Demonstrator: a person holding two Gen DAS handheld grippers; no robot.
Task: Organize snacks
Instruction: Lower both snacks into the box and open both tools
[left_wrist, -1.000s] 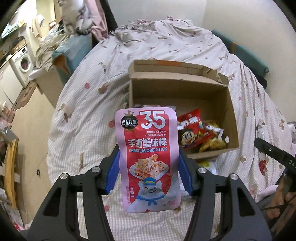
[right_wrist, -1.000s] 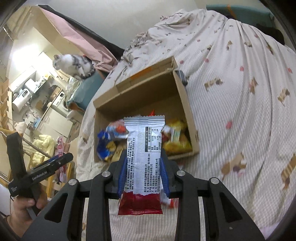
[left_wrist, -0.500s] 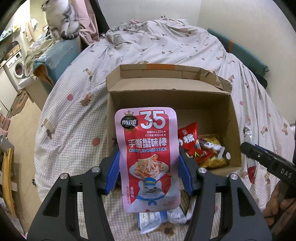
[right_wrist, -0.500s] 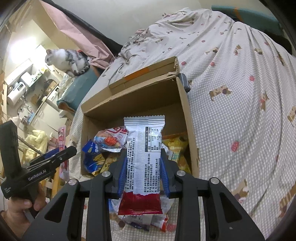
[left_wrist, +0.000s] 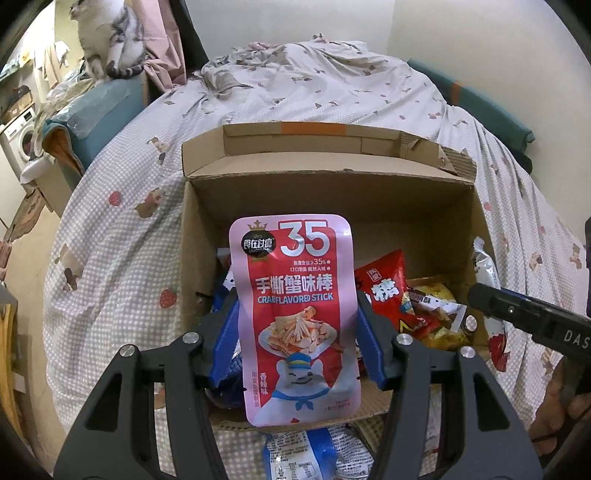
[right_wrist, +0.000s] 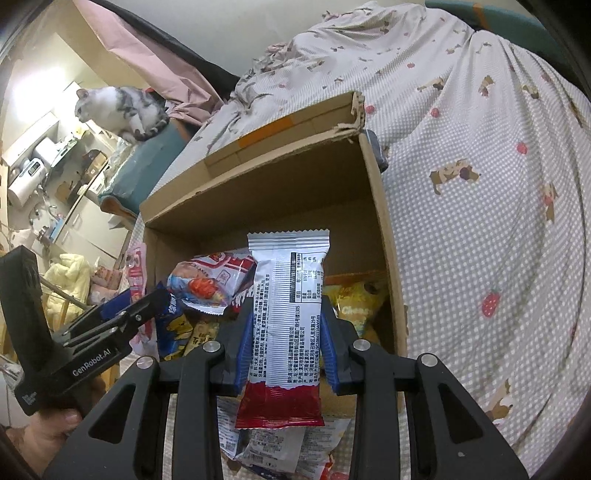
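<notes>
Here, the left gripper (left_wrist: 297, 332), angled downward, clamps a pink crab-flavored stick pouch (left_wrist: 295, 314) upright between its blue pads, over the near rim of an open cardboard box (left_wrist: 332, 195) on a bed (left_wrist: 122, 229). Beside it, the right gripper (right_wrist: 286, 343) pinches a silver-and-red snack bar (right_wrist: 288, 321) upright above the same box. Snack packets (left_wrist: 384, 291) fill the box floor; its back half stays bare. More packets (right_wrist: 280, 443) lie outside the near wall. A cat (right_wrist: 118, 110) sits well apart.
</notes>
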